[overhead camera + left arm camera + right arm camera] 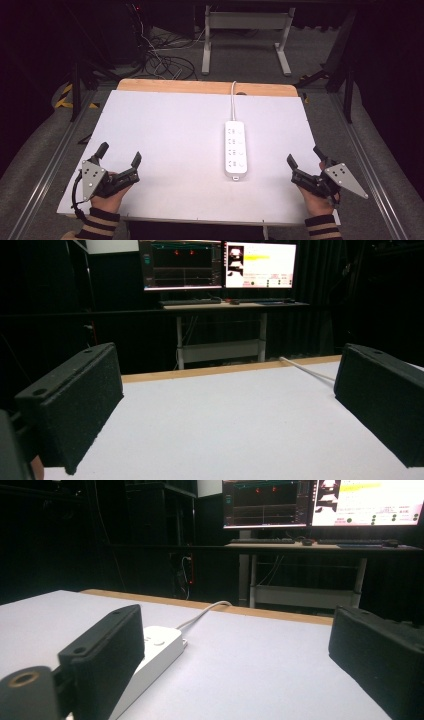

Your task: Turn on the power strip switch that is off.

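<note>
from the high view, a white power strip lies flat on the white table, a bit right of the middle. its long side runs away from the person, and its cord goes off the far edge. the right gripper rests near the front right corner, jaws wide apart, holding nothing. the left gripper rests near the front left corner, jaws apart too, and sits farther from the strip. in the left gripper view, bare table lies between the jaws, with the cord off to the right. in the right gripper view, the power strip peeks out just behind the left jaw, so i think the right hand should go left and forward.
</note>
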{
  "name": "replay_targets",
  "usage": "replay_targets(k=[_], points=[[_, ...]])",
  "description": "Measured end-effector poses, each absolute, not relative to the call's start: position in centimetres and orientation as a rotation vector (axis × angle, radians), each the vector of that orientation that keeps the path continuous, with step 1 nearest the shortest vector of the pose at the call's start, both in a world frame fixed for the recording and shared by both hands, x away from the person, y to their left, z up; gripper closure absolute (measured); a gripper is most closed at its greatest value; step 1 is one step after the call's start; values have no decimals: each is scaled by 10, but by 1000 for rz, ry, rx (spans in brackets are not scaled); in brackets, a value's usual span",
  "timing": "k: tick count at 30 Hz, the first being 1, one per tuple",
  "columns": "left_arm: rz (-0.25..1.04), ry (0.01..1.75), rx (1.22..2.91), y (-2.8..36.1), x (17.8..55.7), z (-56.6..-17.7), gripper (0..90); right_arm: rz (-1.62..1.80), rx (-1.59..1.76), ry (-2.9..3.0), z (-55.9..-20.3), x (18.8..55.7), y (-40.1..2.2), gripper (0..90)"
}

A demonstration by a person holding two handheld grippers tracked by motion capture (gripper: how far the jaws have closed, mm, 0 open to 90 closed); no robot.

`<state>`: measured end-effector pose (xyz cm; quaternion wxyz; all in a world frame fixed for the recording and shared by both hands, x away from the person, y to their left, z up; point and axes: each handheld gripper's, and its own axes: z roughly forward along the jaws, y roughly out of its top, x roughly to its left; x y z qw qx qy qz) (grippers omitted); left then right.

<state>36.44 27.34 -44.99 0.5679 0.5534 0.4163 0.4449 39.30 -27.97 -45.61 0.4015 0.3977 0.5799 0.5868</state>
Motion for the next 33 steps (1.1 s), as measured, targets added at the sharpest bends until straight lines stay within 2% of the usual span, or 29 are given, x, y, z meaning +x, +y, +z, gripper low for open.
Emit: replay_targets(k=[2, 9, 14, 19, 21, 22, 23, 24, 25, 27, 28, 29, 30, 31, 33], points=[[1045, 980, 1297, 273, 364, -450, 1, 1473, 963, 1476, -453, 391, -279, 121], [1048, 976, 1295, 272, 365, -450, 1, 1485, 943, 1473, -438, 388, -276, 102], [1057, 979, 1303, 272, 365, -450, 1, 1483, 981, 1503, -420, 387, -272, 133], [1060, 979, 1311, 271, 366, -451, 1, 1573, 952, 1559, -395, 392, -269, 258], [1057, 982, 1308, 271, 367, -452, 1, 1593, 1003, 1575, -392, 399, -271, 267], [1056, 984, 1311, 271, 367, -452, 1, 1617, 1015, 1584, -387, 405, -272, 331], [1054, 984, 1310, 271, 367, -452, 1, 1617, 1015, 1584, -387, 405, -272, 331], [1054, 984, 1312, 271, 367, -452, 1, 1674, 1007, 1580, -381, 410, -276, 435], [1055, 984, 1313, 271, 368, -452, 1, 1679, 1013, 1572, -378, 413, -278, 461], [1052, 983, 1318, 271, 368, -453, 1, 1680, 993, 1588, -373, 415, -281, 664], [1052, 983, 1318, 271, 368, -453, 1, 1680, 993, 1588, -373, 415, -281, 664], [1053, 983, 1320, 271, 369, -453, 1, 1596, 972, 1610, -362, 416, -281, 856], [1053, 982, 1322, 271, 369, -453, 1, 1596, 972, 1610, -362, 416, -281, 856], [1054, 983, 1322, 271, 369, -453, 1, 1578, 933, 1632, -355, 415, -279, 900], [1056, 981, 1319, 270, 369, -452, 1, 1554, 904, 1663, -340, 414, -273, 900]])
